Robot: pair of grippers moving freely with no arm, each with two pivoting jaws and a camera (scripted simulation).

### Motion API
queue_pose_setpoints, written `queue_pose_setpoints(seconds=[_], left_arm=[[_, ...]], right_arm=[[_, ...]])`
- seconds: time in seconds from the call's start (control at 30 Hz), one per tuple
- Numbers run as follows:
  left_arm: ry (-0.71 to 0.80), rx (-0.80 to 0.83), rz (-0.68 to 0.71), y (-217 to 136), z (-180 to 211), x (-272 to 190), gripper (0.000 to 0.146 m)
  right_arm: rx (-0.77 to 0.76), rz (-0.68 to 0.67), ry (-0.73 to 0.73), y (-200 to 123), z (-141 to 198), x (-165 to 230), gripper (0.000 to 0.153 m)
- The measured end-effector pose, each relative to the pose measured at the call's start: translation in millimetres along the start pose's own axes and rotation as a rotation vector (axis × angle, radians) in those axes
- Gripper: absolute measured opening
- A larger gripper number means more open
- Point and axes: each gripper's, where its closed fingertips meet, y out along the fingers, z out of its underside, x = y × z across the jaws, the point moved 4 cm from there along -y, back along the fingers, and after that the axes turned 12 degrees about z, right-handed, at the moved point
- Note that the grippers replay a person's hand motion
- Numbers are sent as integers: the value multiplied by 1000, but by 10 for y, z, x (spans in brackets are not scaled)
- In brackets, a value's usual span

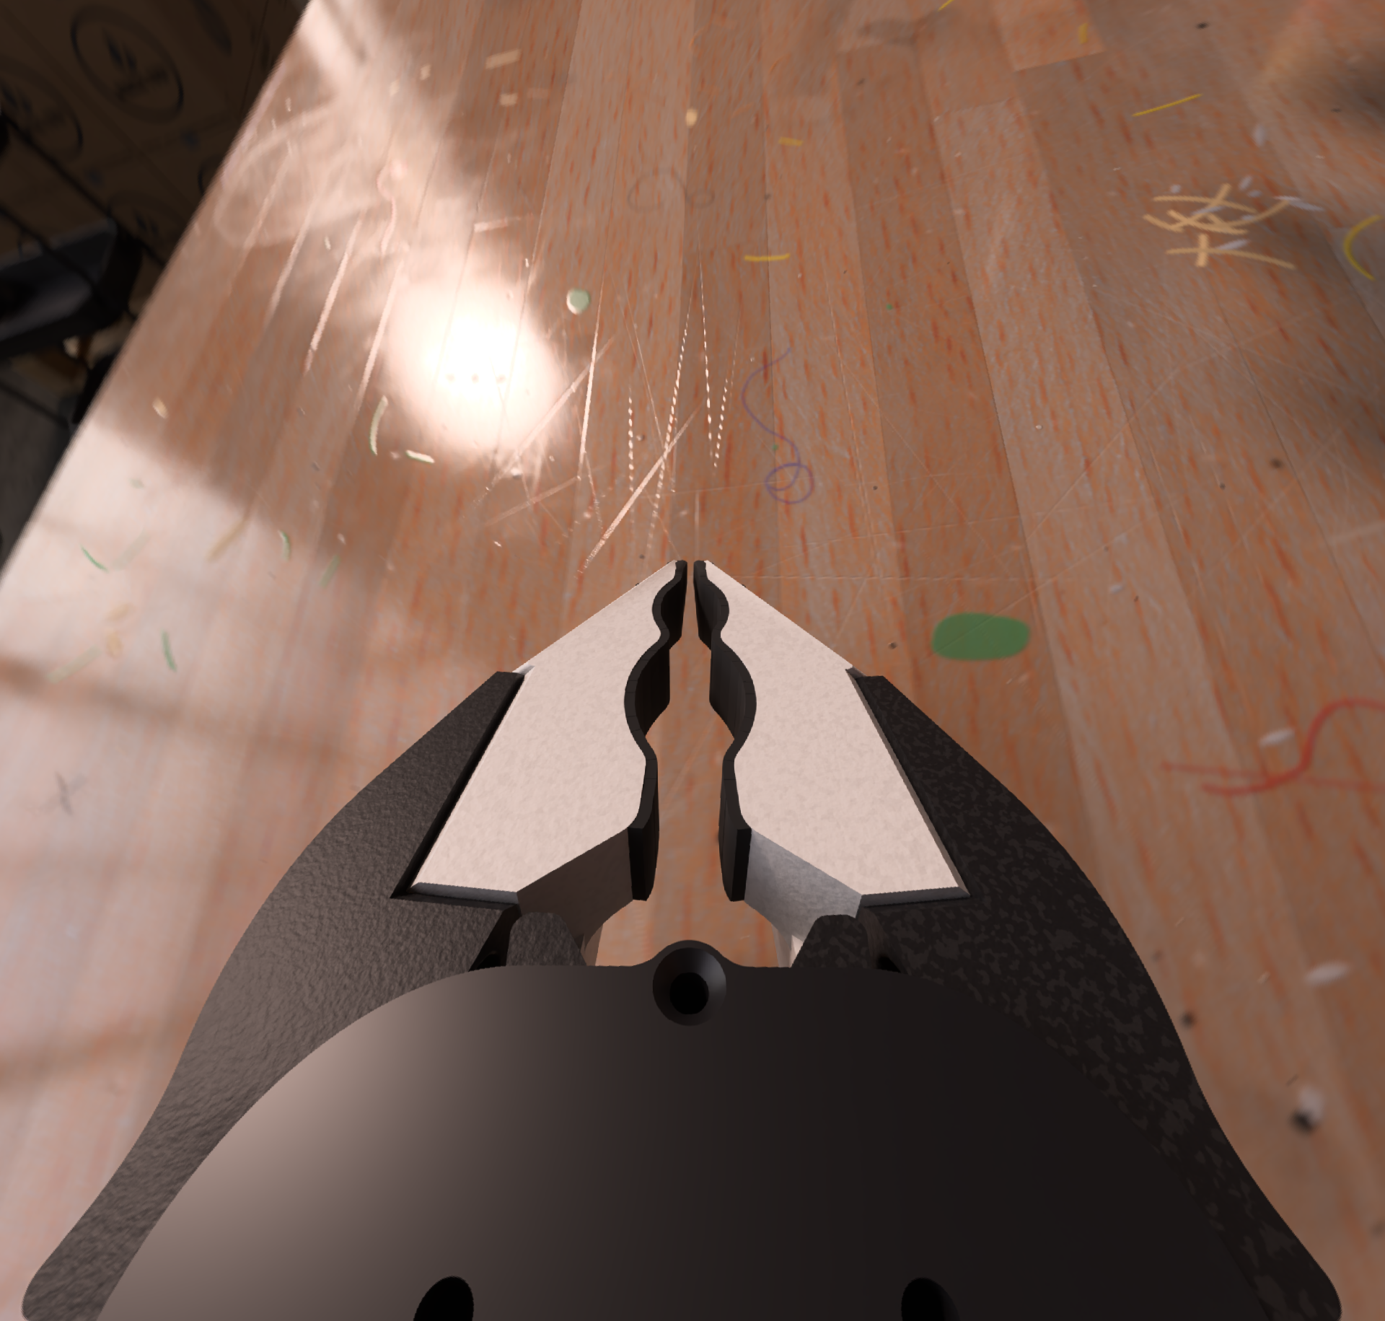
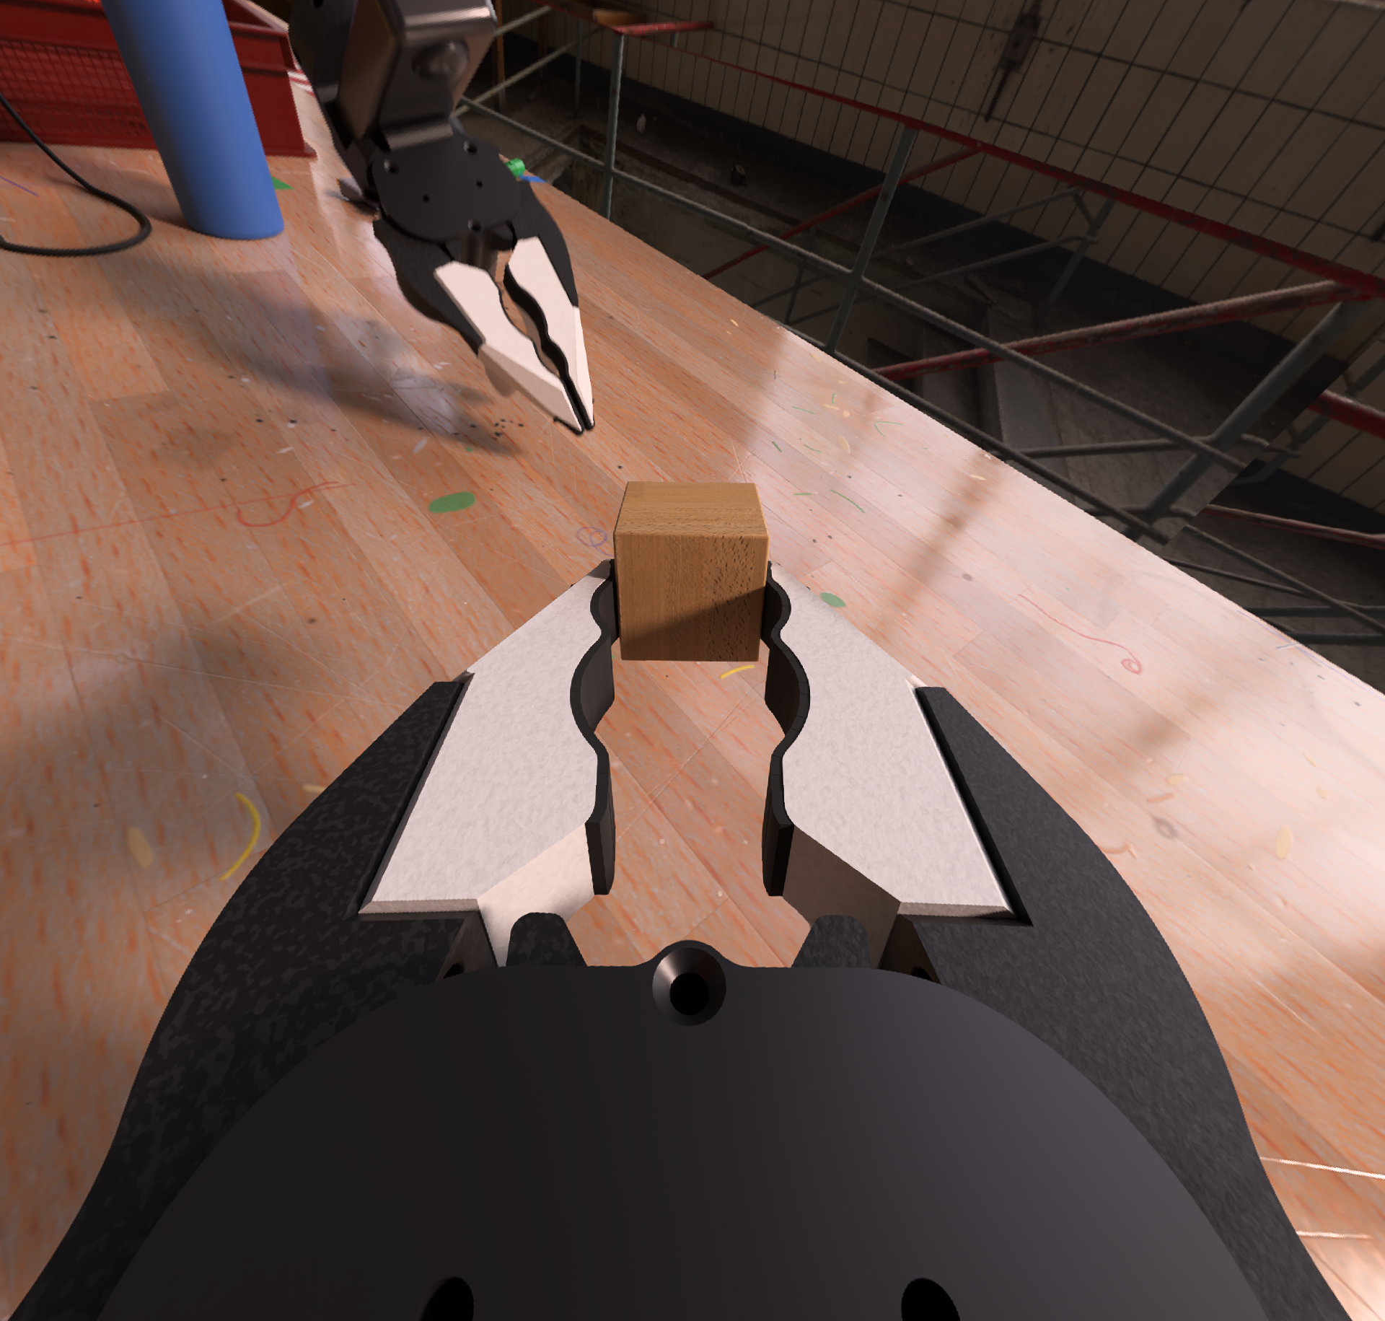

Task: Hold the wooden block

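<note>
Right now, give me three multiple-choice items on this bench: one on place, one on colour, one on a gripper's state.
1. Where is the wooden block?
A. Between the right gripper fingertips
B. Inside the red crate
C. Under the left gripper

2. What colour is the upright cylinder?
A. Green
B. Blue
C. Yellow

3. How is the left gripper set?
A. Wide open
B. Clamped on the block
C. Shut, holding nothing

Answers: 1 A, both fingertips press the block's sides. 2 B, it stands blue beside the crate. 3 C, its own view shows the tips nearly meeting over bare table.
</note>
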Motion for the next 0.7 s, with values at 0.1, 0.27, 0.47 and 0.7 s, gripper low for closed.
queue_pose_setpoints(seconds=[0.1,0.27,0.47,0.7], left_arm=[[141,-36,35,-131,-81,145,1],[369,-43,126,-158,-286,264,2],[433,-70,193,-200,-337,286,1],[459,-63,214,-172,-369,290,1]], right_arm=[[16,2,-28,77,-6,-54,36],[103,-33,-7,303,-52,-128,36],[93,-116,-43,612,-182,-65,36],[55,-164,-121,733,-149,16,36]])
